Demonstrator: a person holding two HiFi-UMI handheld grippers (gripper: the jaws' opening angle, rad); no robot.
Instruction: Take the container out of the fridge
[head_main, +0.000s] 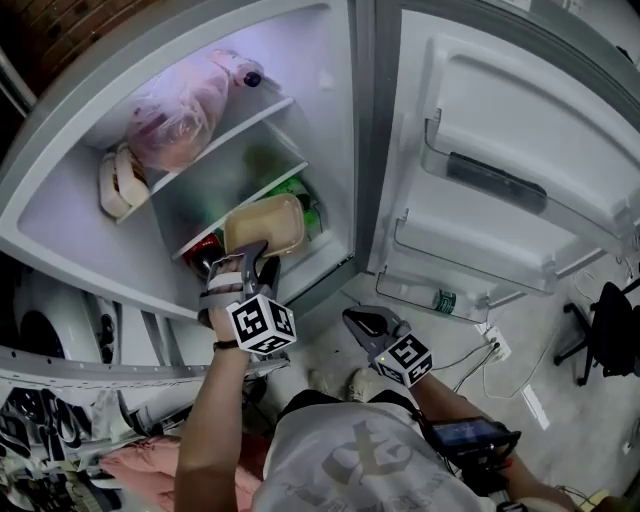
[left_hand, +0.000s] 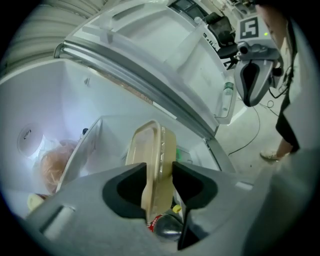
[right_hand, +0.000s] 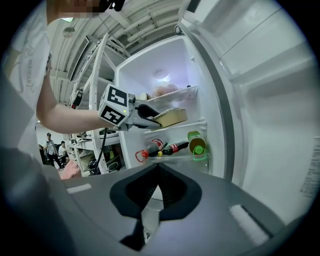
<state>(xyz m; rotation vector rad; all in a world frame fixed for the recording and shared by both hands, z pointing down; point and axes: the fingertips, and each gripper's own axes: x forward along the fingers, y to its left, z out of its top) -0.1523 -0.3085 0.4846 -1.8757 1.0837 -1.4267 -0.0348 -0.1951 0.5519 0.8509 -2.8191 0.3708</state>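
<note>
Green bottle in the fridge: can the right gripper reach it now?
Probably yes. The door is open, nothing stands between the right gripper and the green bottle, and the left gripper holds the container higher.

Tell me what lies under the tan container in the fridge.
Below the container, gripped in the left tool, two dark red-labelled bottles and a green-capped bottle sit on the lower shelf. The shelf's back, behind them, is hidden.

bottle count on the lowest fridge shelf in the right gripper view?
3. One red-labelled bottle lies leftmost, a second red-labelled bottle lies beside it, and a green-capped bottle is at the right end. Others may be hidden behind them.
</note>
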